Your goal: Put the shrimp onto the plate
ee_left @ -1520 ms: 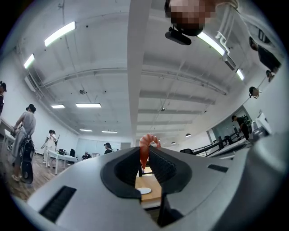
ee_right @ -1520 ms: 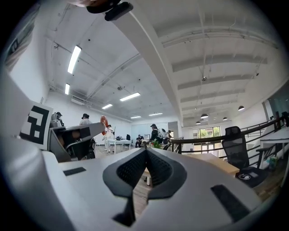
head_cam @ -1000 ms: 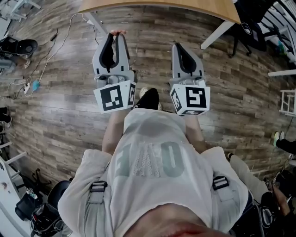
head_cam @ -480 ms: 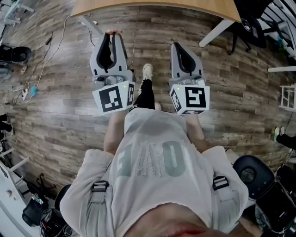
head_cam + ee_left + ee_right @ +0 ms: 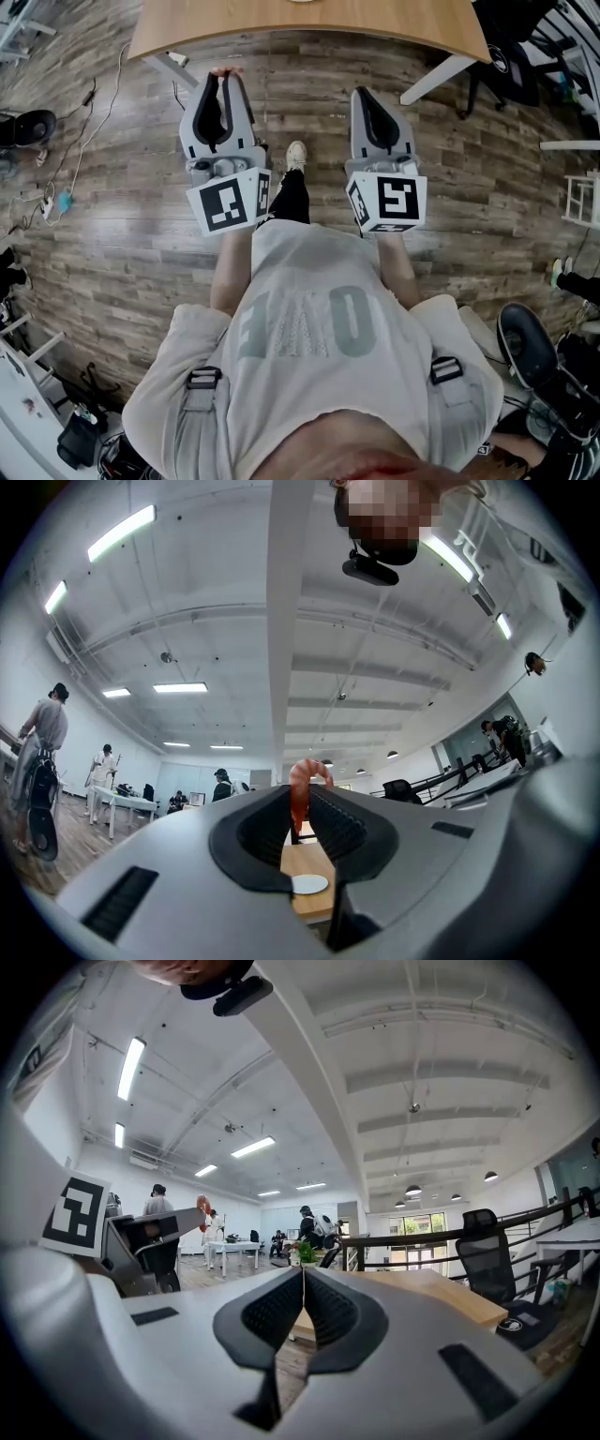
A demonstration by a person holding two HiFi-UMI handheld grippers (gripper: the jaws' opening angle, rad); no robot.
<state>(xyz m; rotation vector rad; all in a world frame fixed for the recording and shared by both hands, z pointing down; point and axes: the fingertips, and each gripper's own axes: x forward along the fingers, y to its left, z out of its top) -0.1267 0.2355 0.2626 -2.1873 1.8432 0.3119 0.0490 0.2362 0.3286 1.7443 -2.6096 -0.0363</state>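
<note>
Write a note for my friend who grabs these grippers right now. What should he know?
Left gripper: shut on the shrimp, which sticks up past the jaw tips.
Right gripper: shut, nothing in it.
Plate: white, on the wooden table ahead; both grippers are over the floor, short of it.
Done: shrimp picked up.
Left: step to the table, lower the shrimp onto the plate, open the left gripper.
</note>
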